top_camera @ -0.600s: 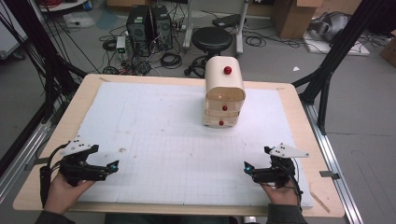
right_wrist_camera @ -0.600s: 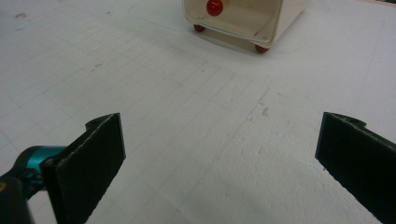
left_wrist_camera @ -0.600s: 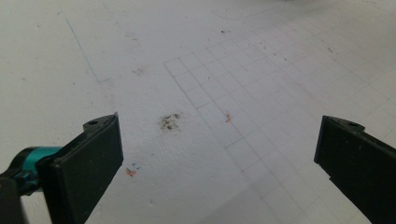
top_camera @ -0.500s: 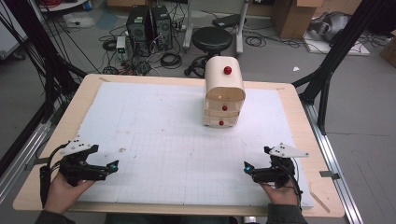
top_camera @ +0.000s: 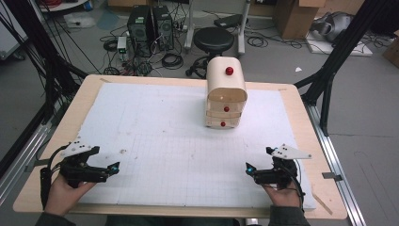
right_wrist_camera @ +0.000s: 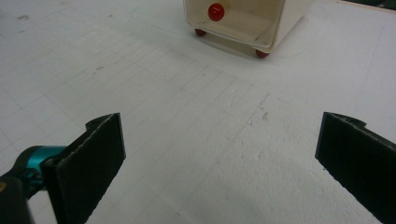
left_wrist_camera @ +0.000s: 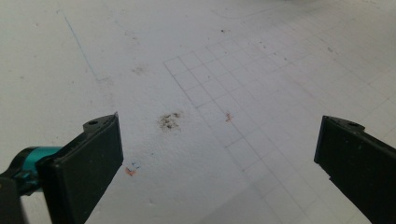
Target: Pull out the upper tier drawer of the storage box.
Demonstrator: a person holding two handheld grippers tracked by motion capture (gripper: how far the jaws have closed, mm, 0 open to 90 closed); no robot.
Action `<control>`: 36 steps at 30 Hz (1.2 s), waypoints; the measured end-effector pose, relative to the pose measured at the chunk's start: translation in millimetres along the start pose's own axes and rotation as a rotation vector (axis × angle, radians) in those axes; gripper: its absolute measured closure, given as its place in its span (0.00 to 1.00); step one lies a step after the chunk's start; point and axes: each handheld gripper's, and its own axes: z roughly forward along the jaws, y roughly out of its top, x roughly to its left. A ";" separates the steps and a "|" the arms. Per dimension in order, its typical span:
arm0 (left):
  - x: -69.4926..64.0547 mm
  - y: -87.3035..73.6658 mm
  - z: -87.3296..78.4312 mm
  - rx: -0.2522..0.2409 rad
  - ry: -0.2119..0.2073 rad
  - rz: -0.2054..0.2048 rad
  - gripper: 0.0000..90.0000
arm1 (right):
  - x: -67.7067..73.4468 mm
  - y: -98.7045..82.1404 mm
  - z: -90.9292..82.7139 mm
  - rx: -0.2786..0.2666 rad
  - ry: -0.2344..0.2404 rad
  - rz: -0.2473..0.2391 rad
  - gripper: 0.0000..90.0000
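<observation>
Here both grippers, left gripper and right gripper, gape, well short of the drawer chest.

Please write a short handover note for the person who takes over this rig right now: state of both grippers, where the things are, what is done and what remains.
Left gripper: open, empty, low over the mat near the front left corner, in the person's left hand.
Right gripper: open, empty, near the front right, held by the right hand; its view looks toward the drawer box.
Drawer box: upright at the far middle of the mat, apart from both grippers. Its drawers with red knobs look shut.
Done: nothing visible; the box is untouched.
Left: probably reach for the box, the right gripper being nearer.
</observation>
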 end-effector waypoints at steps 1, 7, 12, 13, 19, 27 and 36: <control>-0.1 0.4 0.1 0.000 -0.002 0.003 0.02 | -0.1 0.0 -0.1 -0.001 0.000 0.000 0.00; 0.5 0.3 2.2 0.006 -0.005 0.003 0.02 | -0.3 -0.6 -1.6 -0.014 -0.002 -0.008 0.00; -0.5 0.7 3.4 0.007 -0.013 0.006 0.02 | 1.0 0.8 -2.7 -0.019 0.007 -0.013 0.01; -0.7 0.3 3.6 0.008 -0.015 0.007 0.02 | 1.6 1.3 -2.8 -0.023 0.006 -0.020 0.01; -2.3 -2.0 3.5 0.008 -0.019 0.007 0.02 | 6.2 7.7 -2.4 -0.013 0.007 0.009 0.01; -0.2 -4.0 -1.0 -0.007 -0.007 -0.003 0.02 | 17.1 22.7 -0.5 -0.014 -0.039 -0.012 0.02; 1.3 -5.1 -1.6 -0.011 -0.003 -0.007 0.02 | 31.0 36.0 8.5 -0.052 -0.086 -0.031 0.05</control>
